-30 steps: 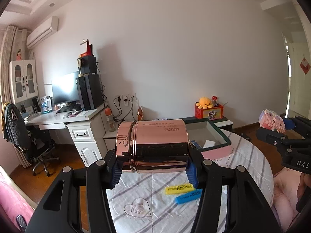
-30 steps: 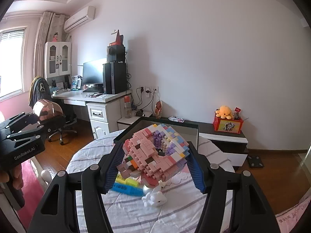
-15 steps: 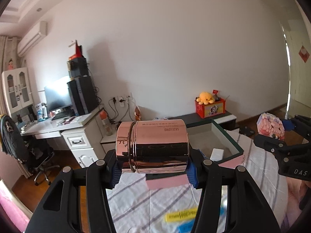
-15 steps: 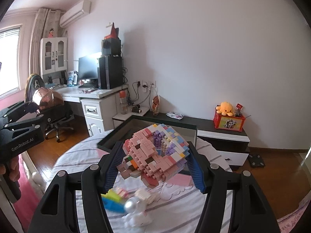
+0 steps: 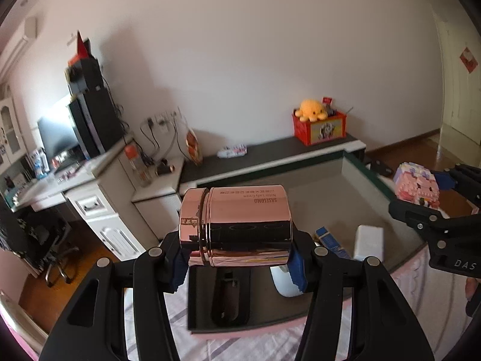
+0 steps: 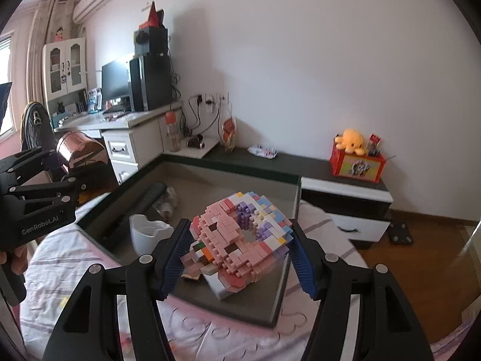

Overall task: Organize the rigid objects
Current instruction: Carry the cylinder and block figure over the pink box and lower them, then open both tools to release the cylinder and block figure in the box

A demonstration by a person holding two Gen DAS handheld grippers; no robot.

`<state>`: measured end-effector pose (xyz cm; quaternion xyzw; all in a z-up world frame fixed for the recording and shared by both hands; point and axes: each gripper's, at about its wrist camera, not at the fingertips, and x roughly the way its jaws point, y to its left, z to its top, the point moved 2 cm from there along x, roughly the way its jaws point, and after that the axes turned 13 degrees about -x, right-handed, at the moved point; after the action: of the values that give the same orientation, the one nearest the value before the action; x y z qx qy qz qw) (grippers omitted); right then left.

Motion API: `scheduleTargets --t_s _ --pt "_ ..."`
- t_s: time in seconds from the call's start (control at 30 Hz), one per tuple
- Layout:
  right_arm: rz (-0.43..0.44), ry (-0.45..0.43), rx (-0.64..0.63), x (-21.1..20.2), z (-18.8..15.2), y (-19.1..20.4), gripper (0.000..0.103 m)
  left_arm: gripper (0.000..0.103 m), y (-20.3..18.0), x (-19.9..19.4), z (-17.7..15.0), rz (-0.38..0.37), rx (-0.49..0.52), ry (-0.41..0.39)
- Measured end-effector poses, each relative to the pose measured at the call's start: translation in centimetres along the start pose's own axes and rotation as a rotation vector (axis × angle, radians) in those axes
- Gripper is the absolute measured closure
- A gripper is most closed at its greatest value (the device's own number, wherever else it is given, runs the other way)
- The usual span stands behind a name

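Item one: left gripper (image 5: 239,258) is clamping a rose-gold cream jar (image 5: 237,225) sideways between its blue pads. Item two: right gripper (image 6: 239,258) is clamping a pastel building-block model (image 6: 240,240).

Change noted: a second ago both were hanging back over the striped tablecloth (image 6: 69,258) with its highlighters in view; now both are arriving over the open grey storage box (image 5: 354,162), which is filling the frame.

Box contents showing: white cup (image 6: 147,234), black remote (image 5: 230,297), white block (image 5: 368,242).

Judgement: both loads are nearing release into the box.
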<state>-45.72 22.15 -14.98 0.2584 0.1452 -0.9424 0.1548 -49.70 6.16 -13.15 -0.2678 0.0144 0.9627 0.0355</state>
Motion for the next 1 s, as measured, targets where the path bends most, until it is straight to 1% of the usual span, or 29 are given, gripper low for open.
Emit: scheduleTargets --t_s 0.1,0.23,0.33,0.43,0.53,0.67,0.77,0.83,0.87,0.93,1.0 --pt "0.032 0.043 -0.002 2.9 -0.6 0.0 0.039 0.049 0.2 2.0 -1.1 0.002 0.000 0.047" --pt "0.080 0.082 -0.016 5.2 -1.3 0.7 0.039 0.049 0.5 3.4 -2.3 -0.017 -0.023 0.085" --pt "0.099 0.098 -0.047 5.7 -1.6 1.6 0.039 0.049 0.7 4.2 -3.1 -0.007 -0.022 0.104" --pt "0.111 0.106 -0.051 6.1 -1.8 2.1 0.039 0.049 0.9 4.5 -3.7 0.000 -0.026 0.113" --pt "0.122 0.109 -0.049 6.5 -2.0 2.3 0.039 0.048 1.0 4.4 -3.9 -0.013 -0.042 0.116" --pt "0.116 0.098 -0.051 6.3 -2.1 2.5 0.038 0.048 0.8 4.5 -4.2 0.008 -0.028 0.115" --pt "0.125 0.081 -0.044 6.3 -2.0 2.7 0.038 0.048 0.8 4.3 -4.2 -0.008 -0.037 0.110" --pt "0.120 0.080 -0.051 6.3 -1.9 2.9 0.038 0.044 0.9 4.1 -4.1 -0.013 -0.041 0.101" --pt "0.122 0.078 -0.051 6.3 -1.9 3.0 0.038 0.040 1.0 4.0 -4.0 -0.011 -0.042 0.096" --pt "0.126 0.076 -0.047 6.3 -1.8 3.0 0.038 0.035 1.1 3.9 -4.0 -0.005 -0.042 0.088" --pt "0.124 0.074 -0.046 6.3 -1.9 2.9 0.038 0.025 1.2 3.9 -4.0 0.005 -0.046 0.084"
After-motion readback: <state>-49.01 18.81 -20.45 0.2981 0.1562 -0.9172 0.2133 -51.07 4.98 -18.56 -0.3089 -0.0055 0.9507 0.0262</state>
